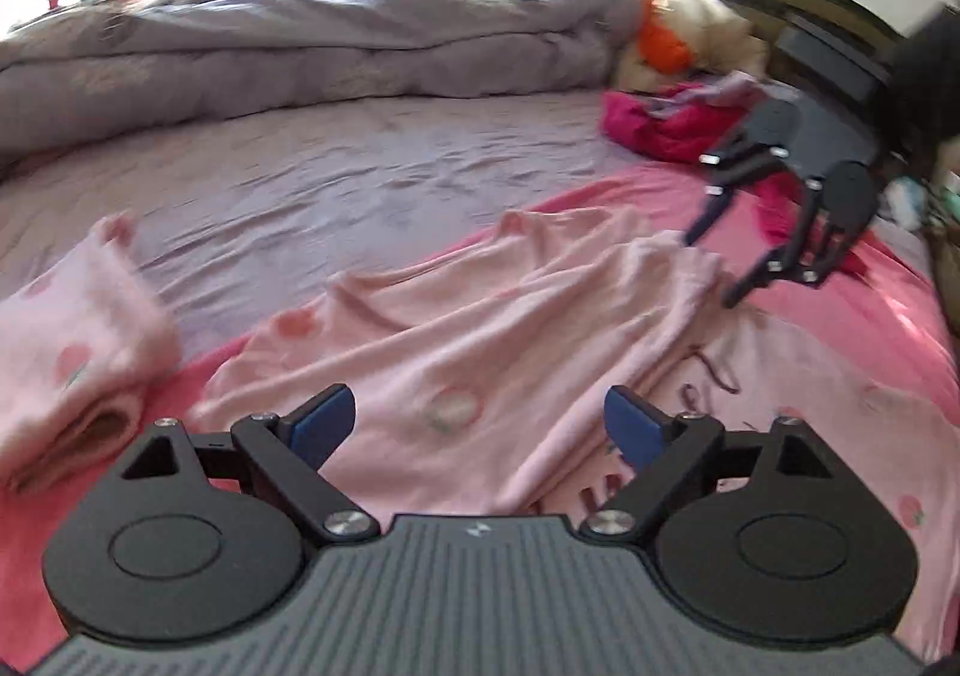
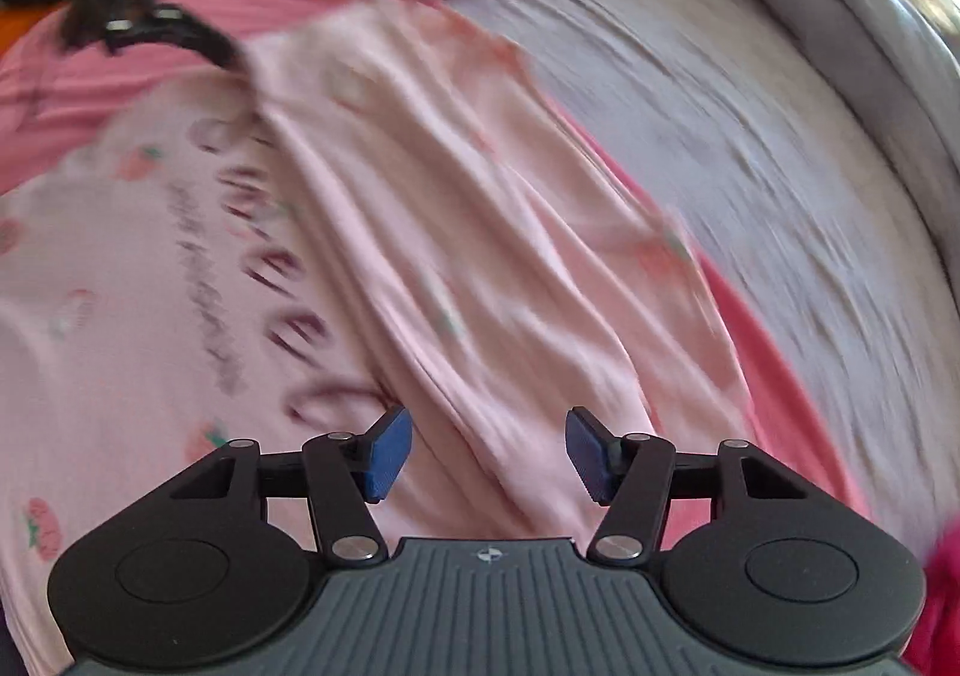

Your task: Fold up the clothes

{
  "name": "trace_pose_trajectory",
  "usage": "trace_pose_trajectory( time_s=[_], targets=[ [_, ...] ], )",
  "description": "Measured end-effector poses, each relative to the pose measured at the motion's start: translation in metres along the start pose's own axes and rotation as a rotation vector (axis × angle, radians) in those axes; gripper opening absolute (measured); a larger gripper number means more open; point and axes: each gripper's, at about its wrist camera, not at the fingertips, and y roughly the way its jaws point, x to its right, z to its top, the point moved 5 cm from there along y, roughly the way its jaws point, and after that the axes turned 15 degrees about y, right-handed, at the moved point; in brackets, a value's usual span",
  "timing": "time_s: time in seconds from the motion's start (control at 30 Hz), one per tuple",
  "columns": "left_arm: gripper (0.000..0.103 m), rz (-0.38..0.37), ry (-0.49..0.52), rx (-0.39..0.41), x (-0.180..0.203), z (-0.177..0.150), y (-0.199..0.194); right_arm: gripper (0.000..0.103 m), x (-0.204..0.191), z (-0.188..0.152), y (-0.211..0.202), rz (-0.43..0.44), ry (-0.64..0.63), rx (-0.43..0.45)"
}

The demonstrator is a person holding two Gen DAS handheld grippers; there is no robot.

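Observation:
A pale pink top [image 1: 480,316] with a strawberry print and dark lettering lies on the bed, one side folded over its middle. It fills the right wrist view [image 2: 420,226], which is blurred. My left gripper [image 1: 480,418] hovers open over its near part, with nothing between the blue pads. My right gripper [image 1: 711,271] hangs at the far right end of the fold, its fingers apart just above the cloth edge. In its own view the right gripper [image 2: 489,448] is open, the fabric lying below the pads and not pinched.
A folded pale pink garment [image 1: 66,370] sits at the left. A brighter pink cloth [image 1: 840,328] lies under the top. A magenta clothes pile [image 1: 660,124] and a plush toy [image 1: 666,40] are at the back right. A rolled grey duvet [image 1: 300,46] lines the far side of the lilac sheet [image 1: 300,166].

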Motion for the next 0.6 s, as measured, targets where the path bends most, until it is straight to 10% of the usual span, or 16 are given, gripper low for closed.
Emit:
trace_pose_trajectory(
  time_s=[0.13,0.27,0.4,0.6],
  targets=[
    [0.091,-0.234,0.221,-0.022,0.011,0.033,0.033,0.058,-0.047,0.056,0.021,0.168,-0.229,0.069],
    [0.092,-0.338,0.186,-0.074,0.009,0.036,0.079,0.064,-0.056,0.08,0.056,0.218,-0.286,0.087],
    [0.093,-0.356,0.111,-0.12,0.004,0.01,0.104,0.081,-0.037,0.067,0.089,0.275,-0.261,0.063],
    [0.092,-0.344,0.321,-0.147,0.015,-0.011,0.081,0.085,0.008,0.019,0.075,0.232,-0.268,0.016]
  ],
)
